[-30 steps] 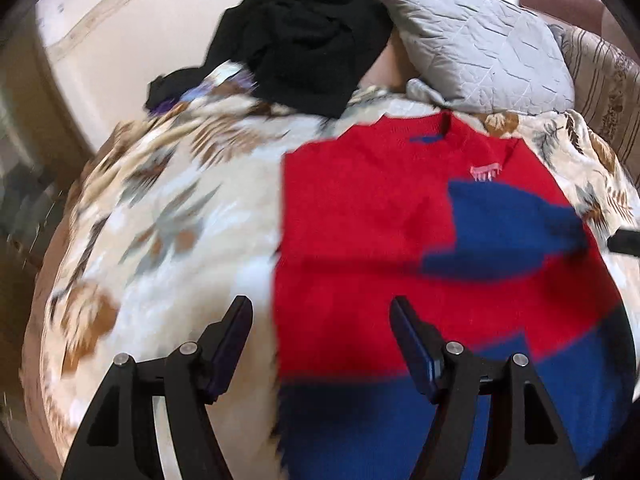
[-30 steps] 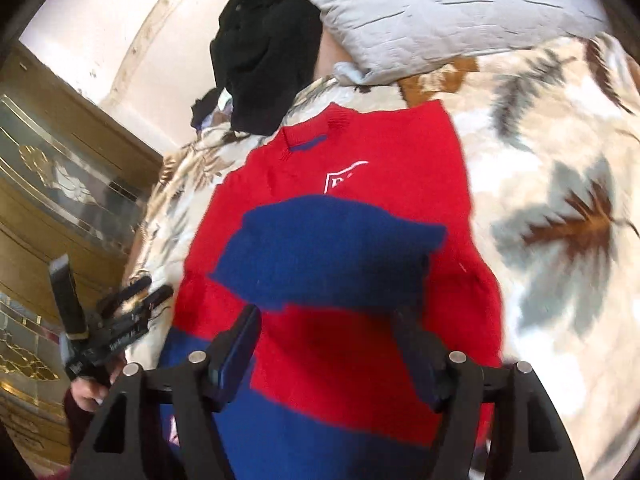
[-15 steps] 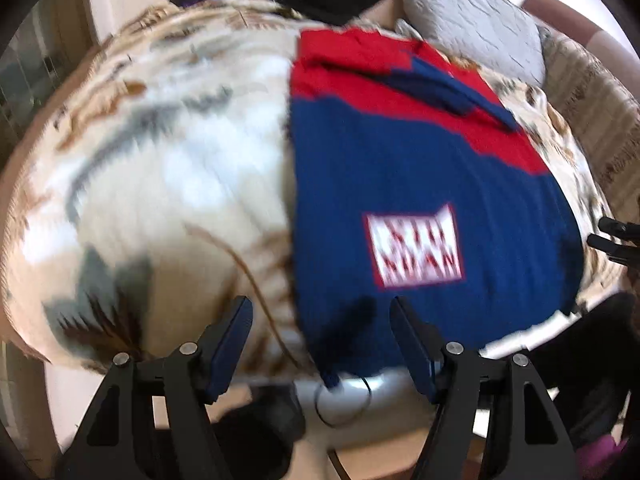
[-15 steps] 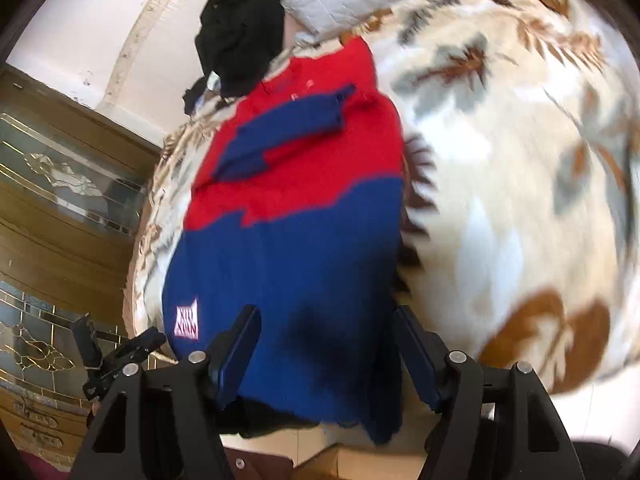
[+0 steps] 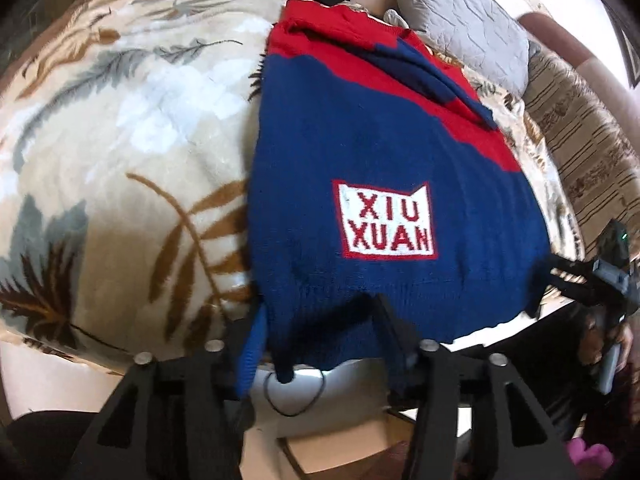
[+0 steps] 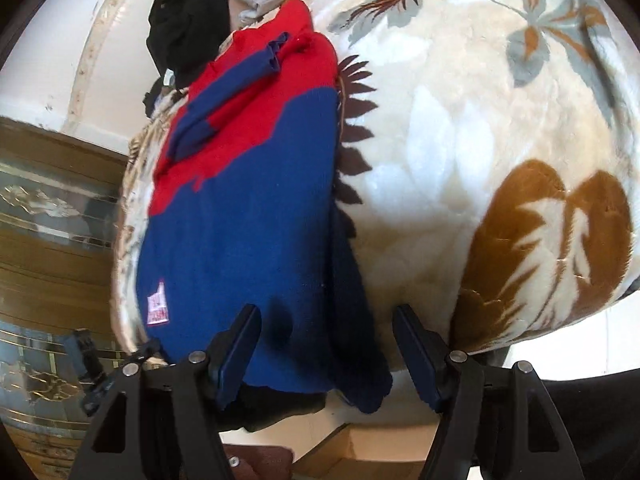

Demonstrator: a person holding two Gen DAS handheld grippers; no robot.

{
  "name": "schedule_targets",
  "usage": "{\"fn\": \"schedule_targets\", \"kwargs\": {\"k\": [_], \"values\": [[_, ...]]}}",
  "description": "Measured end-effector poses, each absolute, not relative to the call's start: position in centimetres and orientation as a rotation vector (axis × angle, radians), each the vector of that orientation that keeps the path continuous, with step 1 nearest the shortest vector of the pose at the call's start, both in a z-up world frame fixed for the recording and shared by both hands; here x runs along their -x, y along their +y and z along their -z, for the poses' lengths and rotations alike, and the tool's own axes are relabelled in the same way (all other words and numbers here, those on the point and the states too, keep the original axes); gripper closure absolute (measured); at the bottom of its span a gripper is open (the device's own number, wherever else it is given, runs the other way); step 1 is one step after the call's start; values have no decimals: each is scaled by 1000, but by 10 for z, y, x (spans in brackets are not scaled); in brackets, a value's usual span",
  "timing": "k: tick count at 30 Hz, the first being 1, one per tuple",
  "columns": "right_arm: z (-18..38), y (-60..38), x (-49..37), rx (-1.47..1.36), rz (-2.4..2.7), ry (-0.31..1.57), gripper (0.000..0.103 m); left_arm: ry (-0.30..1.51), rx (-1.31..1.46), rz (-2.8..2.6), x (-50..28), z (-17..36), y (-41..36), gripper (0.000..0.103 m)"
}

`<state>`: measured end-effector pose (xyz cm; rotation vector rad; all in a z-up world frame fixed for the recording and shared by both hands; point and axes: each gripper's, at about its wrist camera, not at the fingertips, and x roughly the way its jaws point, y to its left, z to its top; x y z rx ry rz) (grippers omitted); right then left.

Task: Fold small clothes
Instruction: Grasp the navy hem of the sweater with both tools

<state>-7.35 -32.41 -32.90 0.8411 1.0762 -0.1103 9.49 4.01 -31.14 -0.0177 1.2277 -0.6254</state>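
From the left wrist, we see our left gripper (image 5: pixel 320 332) closing on the near hem of the blue-and-red sweater (image 5: pixel 384 152) spread over the leaf-print blanket (image 5: pixel 120 140); from the right wrist, our right gripper (image 6: pixel 326 344) stands released, its jaws wide, straddling the sweater's near right corner.

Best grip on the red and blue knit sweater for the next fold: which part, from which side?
Probably the blue bottom hem of the red and blue knit sweater, one corner per gripper, approached from the bed's near edge. The hem hangs over that edge, so fingers can straddle it. The left gripper is closing around the corner nearest the floral blanket; the right gripper stands open around the opposite corner.
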Motion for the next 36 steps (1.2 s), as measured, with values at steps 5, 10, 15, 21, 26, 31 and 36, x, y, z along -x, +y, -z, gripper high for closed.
{"fn": "schedule_targets", "kwargs": {"k": [5, 10, 15, 21, 26, 31, 36], "values": [[320, -302, 67, -715, 139, 1078, 69, 1214, 25, 619, -96, 312, 43, 72], [317, -300, 63, -707, 114, 1065, 72, 1215, 64, 629, -97, 310, 54, 80], [324, -302, 61, -754, 104, 1077, 53, 1231, 63, 641, -97, 312, 50, 64], [319, -278, 52, -602, 103, 1085, 48, 1232, 65, 620, -100, 314, 49, 83], [309, -292, 55, -653, 67, 1059, 86, 1229, 112, 636, -100, 309, 53, 91], [278, -300, 56, -688, -11, 965, 86, 1160, 152, 681, -102, 281, 54, 92], [271, -310, 48, -705, -40, 918, 86, 1079, 180, 739, -109, 258, 51, 92]]}}
